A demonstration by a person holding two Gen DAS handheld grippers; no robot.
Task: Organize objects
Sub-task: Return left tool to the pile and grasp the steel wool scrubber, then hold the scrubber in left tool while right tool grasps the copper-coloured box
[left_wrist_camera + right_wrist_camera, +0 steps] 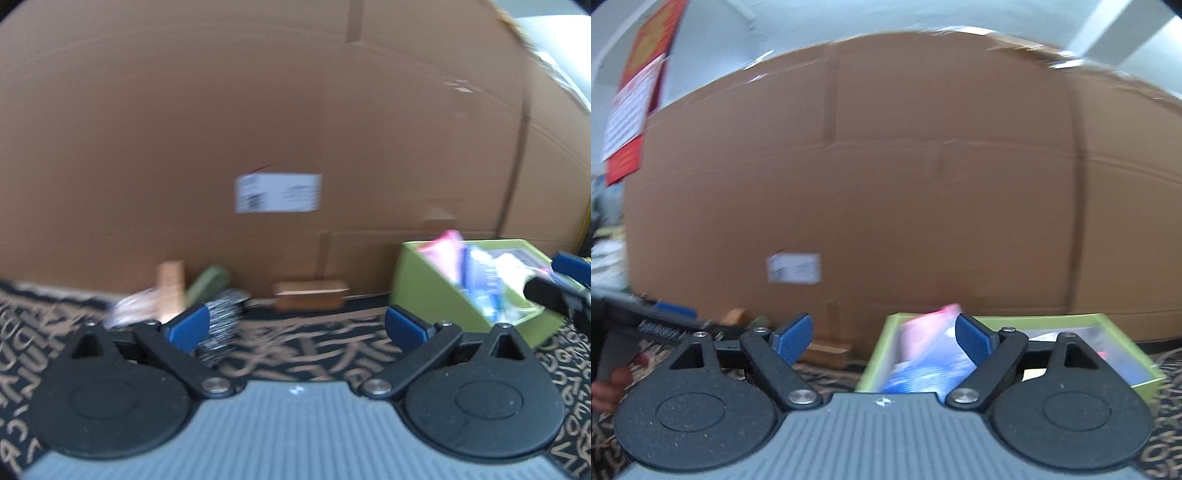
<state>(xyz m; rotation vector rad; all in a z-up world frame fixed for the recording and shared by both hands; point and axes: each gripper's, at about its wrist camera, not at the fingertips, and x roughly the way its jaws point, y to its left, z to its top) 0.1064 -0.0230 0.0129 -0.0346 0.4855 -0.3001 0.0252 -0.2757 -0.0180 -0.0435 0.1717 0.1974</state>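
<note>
While both views are motion-blurred, the left gripper point(295, 325) and right gripper point(882, 338) each show blue pads spread wide, grasping nothing. Beyond the left one, on the patterned cloth point(295, 354), lie a wire brush point(221, 325), a wooden block point(310, 295) and a green box point(436, 291) — packets stand inside it. Behind everything rises a cardboard box point(258, 110).

Tall cardboard box point(258, 110) with white label point(279, 193); patterned black-and-tan tablecloth point(303, 347).
</note>
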